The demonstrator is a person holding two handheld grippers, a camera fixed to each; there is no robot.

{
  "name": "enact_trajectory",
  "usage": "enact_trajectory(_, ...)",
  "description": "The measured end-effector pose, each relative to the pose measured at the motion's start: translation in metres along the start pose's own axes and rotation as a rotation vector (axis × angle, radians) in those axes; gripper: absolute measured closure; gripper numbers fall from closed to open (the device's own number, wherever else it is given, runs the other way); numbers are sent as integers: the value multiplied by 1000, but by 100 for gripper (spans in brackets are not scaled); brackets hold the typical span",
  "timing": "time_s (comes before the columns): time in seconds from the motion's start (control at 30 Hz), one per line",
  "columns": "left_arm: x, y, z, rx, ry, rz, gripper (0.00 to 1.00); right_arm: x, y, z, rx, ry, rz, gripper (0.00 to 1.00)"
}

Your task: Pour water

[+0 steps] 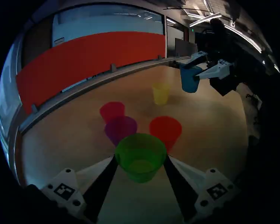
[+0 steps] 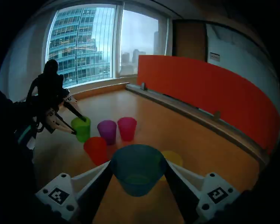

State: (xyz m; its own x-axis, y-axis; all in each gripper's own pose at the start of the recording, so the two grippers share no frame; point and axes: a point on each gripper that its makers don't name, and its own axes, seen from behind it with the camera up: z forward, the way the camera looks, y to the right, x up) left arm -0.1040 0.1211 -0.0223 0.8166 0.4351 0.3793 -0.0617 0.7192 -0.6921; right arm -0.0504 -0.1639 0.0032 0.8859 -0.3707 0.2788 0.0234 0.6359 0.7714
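In the left gripper view my left gripper (image 1: 140,164) is shut on a green cup (image 1: 140,156), upright above the wooden table (image 1: 211,127). Behind it stand a purple cup (image 1: 120,128), a pink cup (image 1: 112,111), a red cup (image 1: 165,130) and a yellow cup (image 1: 161,92). Far right, my right gripper (image 1: 194,74) holds a blue cup (image 1: 189,79). In the right gripper view my right gripper (image 2: 138,175) is shut on the blue cup (image 2: 137,168), upright. The yellow cup (image 2: 173,157) peeks out behind it. The left gripper (image 2: 78,125) grips the green cup (image 2: 81,129) at far left.
An orange partition (image 1: 87,63) runs along the table's far edge, seen also as the orange partition (image 2: 211,89) on the right. Large windows (image 2: 80,44) lie beyond the table. A person's dark arm (image 2: 16,123) holds the left gripper. Red (image 2: 96,150), purple (image 2: 107,131) and pink (image 2: 127,128) cups cluster mid-table.
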Motion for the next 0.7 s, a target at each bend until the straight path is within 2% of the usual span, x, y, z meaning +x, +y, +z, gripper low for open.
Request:
enact_trajectory(0.4, -13, 1, 14, -24, -46, 8, 14, -11, 1, 7, 5, -23, 6, 6)
enact_trajectory(0.7, -21, 2, 19, -32, -57, 2, 14, -14, 1, 11, 6, -31, 11, 6)
